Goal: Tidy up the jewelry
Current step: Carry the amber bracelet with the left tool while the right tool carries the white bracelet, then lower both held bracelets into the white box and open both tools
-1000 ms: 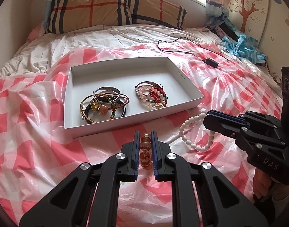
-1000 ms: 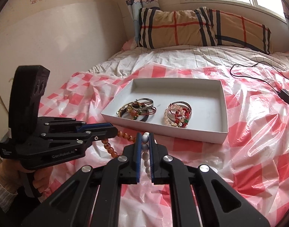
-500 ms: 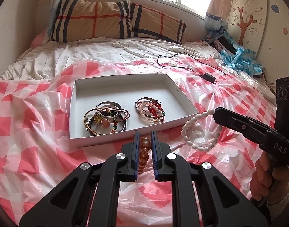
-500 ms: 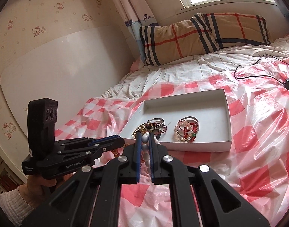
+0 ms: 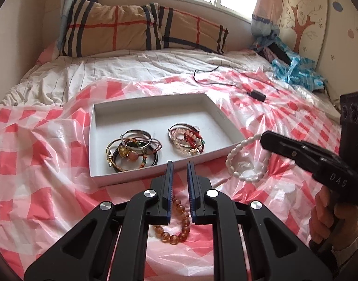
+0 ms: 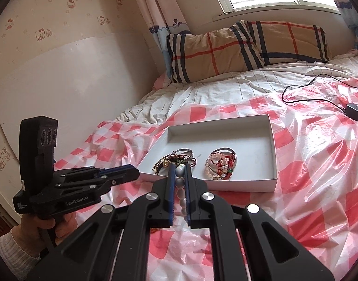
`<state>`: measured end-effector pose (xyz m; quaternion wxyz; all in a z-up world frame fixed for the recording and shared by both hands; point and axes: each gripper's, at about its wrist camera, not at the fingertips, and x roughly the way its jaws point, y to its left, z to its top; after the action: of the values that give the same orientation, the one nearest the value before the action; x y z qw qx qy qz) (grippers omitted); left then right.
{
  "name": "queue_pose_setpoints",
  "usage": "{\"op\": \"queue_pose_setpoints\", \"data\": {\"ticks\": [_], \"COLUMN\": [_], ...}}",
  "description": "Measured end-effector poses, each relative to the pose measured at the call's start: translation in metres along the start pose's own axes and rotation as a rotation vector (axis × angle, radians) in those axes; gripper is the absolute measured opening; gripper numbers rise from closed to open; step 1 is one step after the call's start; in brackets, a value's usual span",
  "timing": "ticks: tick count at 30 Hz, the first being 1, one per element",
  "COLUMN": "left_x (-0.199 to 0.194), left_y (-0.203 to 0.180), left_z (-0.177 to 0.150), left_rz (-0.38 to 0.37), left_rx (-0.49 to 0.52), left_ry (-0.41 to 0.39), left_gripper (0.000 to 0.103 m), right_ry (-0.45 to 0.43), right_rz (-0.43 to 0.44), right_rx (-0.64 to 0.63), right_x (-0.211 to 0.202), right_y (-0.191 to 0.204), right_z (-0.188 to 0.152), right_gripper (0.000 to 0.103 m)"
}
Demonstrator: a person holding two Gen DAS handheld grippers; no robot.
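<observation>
A white tray lies on the pink checked sheet and holds two heaps of bracelets. My left gripper is open, held above the sheet in front of the tray. An amber bead bracelet lies on the sheet below it, apart from the fingers. My right gripper is shut on a white bead bracelet, which hangs in the air at the tray's near right corner in the left wrist view.
A striped pillow lies at the head of the bed. A black cable with an adapter lies behind the tray. Blue clothing is piled at the far right. A wall is on the left.
My left gripper has opened and the amber bracelet has dropped onto the sheet. Both grippers have risen. The right gripper keeps hold of the white bracelet.
</observation>
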<state>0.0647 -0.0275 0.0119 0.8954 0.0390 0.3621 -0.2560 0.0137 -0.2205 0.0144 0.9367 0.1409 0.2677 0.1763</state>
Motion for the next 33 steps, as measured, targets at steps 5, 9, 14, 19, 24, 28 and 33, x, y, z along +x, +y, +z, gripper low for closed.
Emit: {"op": "queue_pose_setpoints", "data": {"ticks": [5, 9, 14, 19, 24, 28, 33], "left_x": [0.034, 0.056, 0.078, 0.081, 0.043, 0.012, -0.001], "left_y": [0.009, 0.008, 0.009, 0.005, -0.003, -0.009, -0.008], "left_z": [-0.018, -0.03, -0.038, -0.037, -0.018, -0.002, 0.01], "left_rz": [0.055, 0.156, 0.233, 0.159, -0.05, -0.139, -0.136], "left_rx": [0.007, 0.041, 0.072, 0.076, -0.001, -0.021, -0.035], "left_ry": [0.181, 0.237, 0.279, 0.315, 0.163, -0.008, -0.083], "left_gripper": [0.044, 0.051, 0.052, 0.01, 0.01, 0.01, 0.01], "right_ry": [0.011, 0.017, 0.03, 0.026, 0.011, -0.018, -0.058], "right_rz": [-0.012, -0.009, -0.016, -0.044, -0.04, -0.043, -0.053], "right_rx": [0.006, 0.008, -0.012, -0.058, -0.055, -0.044, -0.042], "right_x": [0.001, 0.002, 0.005, 0.006, 0.002, -0.003, -0.009], "right_y": [-0.004, -0.005, -0.003, 0.004, 0.003, 0.001, 0.002], "right_z": [0.0, 0.0, -0.001, -0.003, -0.002, 0.0, 0.003], "right_gripper": [0.008, 0.008, 0.008, 0.008, 0.008, 0.008, 0.008]}}
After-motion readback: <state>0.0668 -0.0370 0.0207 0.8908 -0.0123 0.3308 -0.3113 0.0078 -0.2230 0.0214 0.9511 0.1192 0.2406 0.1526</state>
